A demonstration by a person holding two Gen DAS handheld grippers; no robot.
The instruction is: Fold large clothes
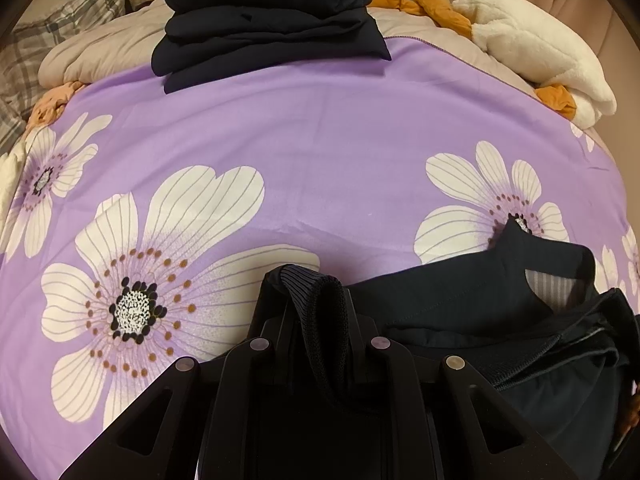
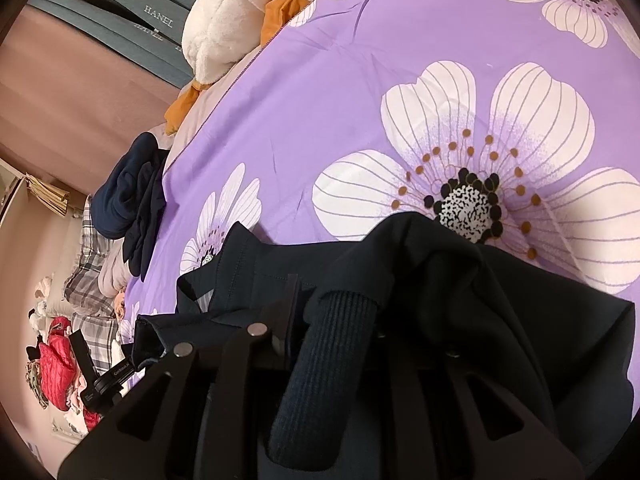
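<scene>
My left tongs (image 1: 316, 300) are pinching a ribbed knit cuff (image 1: 324, 320) of the dark navy garment (image 1: 460, 304), the band bunched between the fingers and looping down toward the camera. My right tongs (image 2: 340, 308) are clamped on a second ribbed cuff (image 2: 320, 364), which hangs as a thick tube between the fingers while smooth cloth of the same garment drapes over the tongs' right side.

The garment is near-black, matte, with ribbed trim at its edges and fine stitched seams across a flat panel. In the left view it lies crumpled at the near edge of the bed, just right of my left tongs, with an opening that shows a pale striped lining (image 1: 556, 292). One pointed corner reaches onto the centre of a printed flower.

It rests on a purple bedspread (image 1: 320, 152) printed with big white flowers. At the far side of the bed sits a stack of folded dark clothes (image 1: 264, 20), well apart from the garment I hold. A white plush toy (image 1: 532, 44) with orange parts lies at the bed's far right corner.
</scene>
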